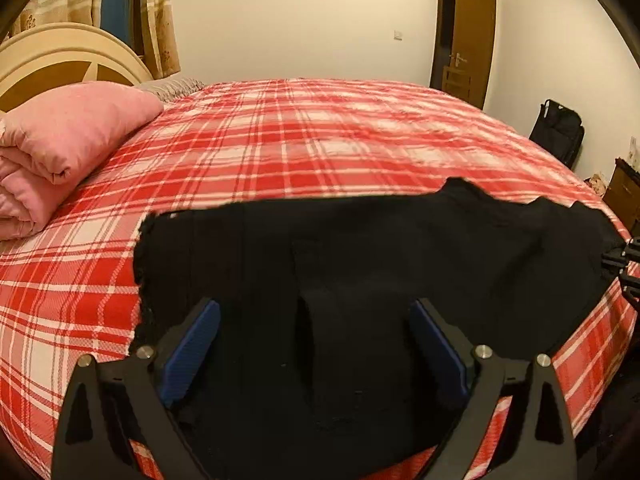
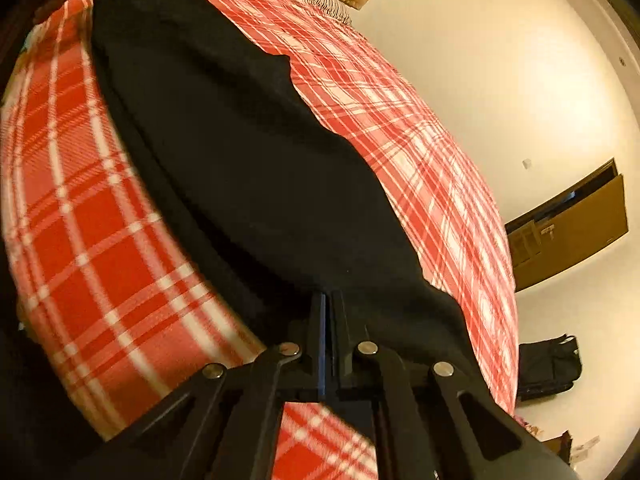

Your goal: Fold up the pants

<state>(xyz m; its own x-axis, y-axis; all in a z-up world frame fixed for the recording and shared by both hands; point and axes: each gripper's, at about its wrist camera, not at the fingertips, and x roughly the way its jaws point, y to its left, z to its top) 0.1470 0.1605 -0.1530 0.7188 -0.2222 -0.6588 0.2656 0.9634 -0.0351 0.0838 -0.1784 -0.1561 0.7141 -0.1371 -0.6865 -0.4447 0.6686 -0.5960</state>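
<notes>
Cream walls (image 1: 304, 20), brown door (image 1: 472, 40), red plaid bed (image 1: 320, 140), patterned curtains (image 1: 160, 12)

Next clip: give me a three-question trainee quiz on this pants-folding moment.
1. True or false: the left gripper is open over the pants.
2. The right gripper is: A) wide open, B) shut at the pants' edge, C) holding the pillow.
3. What lies at the bedspread's left end, by the headboard?

Key: 1 true. 2 B. 3 the pink quilt.
</notes>
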